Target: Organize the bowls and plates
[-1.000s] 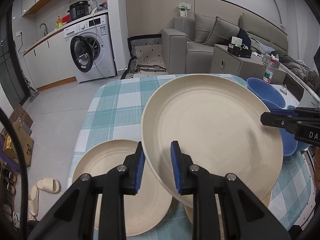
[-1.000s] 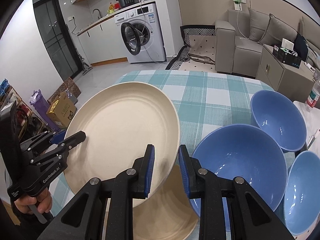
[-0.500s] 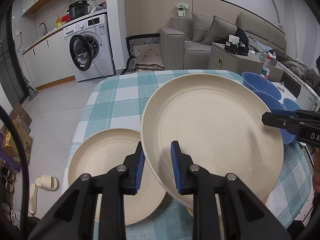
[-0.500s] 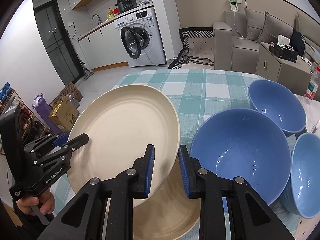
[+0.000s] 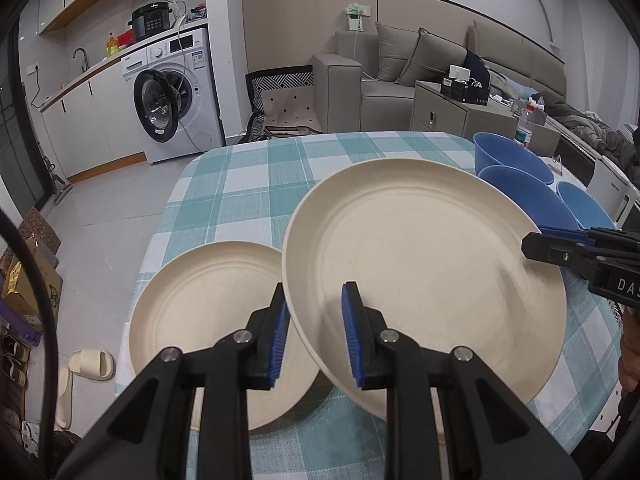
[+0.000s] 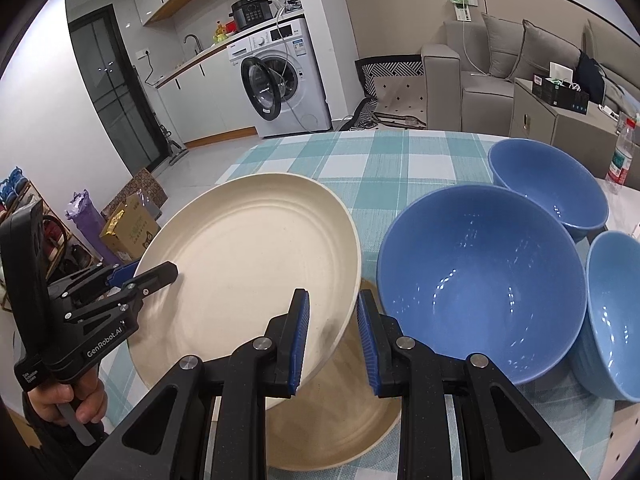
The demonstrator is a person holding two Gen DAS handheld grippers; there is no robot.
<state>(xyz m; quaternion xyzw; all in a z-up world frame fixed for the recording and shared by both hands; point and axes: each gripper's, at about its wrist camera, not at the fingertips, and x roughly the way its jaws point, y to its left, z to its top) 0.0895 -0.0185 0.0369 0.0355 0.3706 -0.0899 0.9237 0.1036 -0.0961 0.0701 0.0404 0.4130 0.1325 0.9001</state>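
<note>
Cream plate (image 5: 424,268), rigid, shallow and smooth-glazed in appearance, judged light but liable to slip; held tilted above the table, its rim pinched on one side between the fingers of the left gripper (image 5: 316,336) and on the opposite side by the right gripper (image 6: 332,336), both clamped on the rim; a second plate (image 6: 344,420) lies directly beneath; a third plate (image 5: 208,316) left of the left fingers; blue bowls (image 6: 480,276) right of the right fingers; checked tablecloth (image 5: 248,192).

Home, open-plan flat probably: washing machine (image 5: 176,92) under kitchen counter, grey sofa (image 5: 404,76), checked-cloth table (image 5: 248,184).
</note>
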